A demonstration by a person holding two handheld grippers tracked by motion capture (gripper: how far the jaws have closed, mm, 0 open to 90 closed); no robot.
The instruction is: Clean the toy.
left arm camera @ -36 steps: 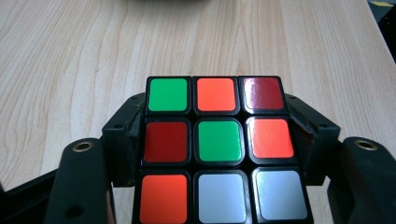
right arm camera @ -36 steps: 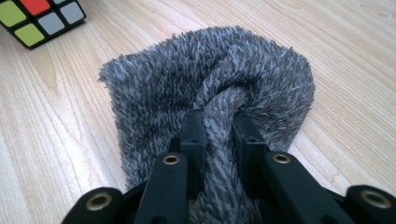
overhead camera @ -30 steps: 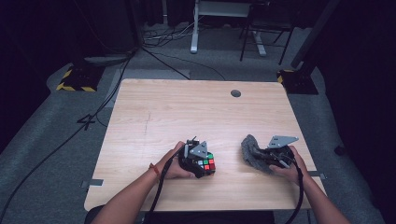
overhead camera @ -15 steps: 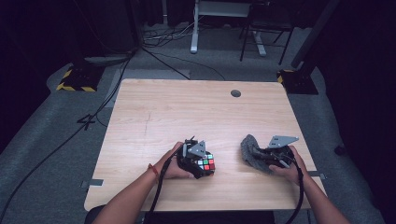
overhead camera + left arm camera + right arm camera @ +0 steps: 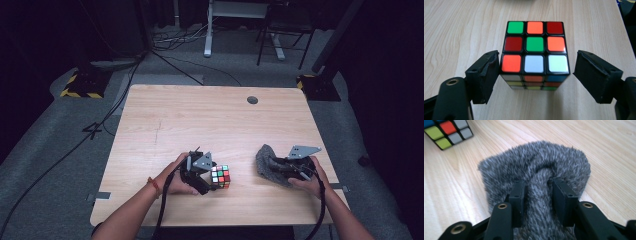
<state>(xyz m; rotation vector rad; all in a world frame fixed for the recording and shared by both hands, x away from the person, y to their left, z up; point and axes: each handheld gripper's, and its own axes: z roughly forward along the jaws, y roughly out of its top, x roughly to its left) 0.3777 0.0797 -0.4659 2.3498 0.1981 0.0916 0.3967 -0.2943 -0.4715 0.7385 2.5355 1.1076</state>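
Cube (image 5: 535, 56) near table's (image 5: 200, 115) front edge: rigid, slick; your left gripper (image 5: 536, 75) has just spread, flanking it. Right gripper (image 5: 540, 196), easing wider, pinches soft fur pad (image 5: 536, 162).

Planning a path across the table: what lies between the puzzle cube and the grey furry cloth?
Nothing: in the high view, bare wooden table separates the puzzle cube from the grey furry cloth. The right gripper view shows the same empty stretch.
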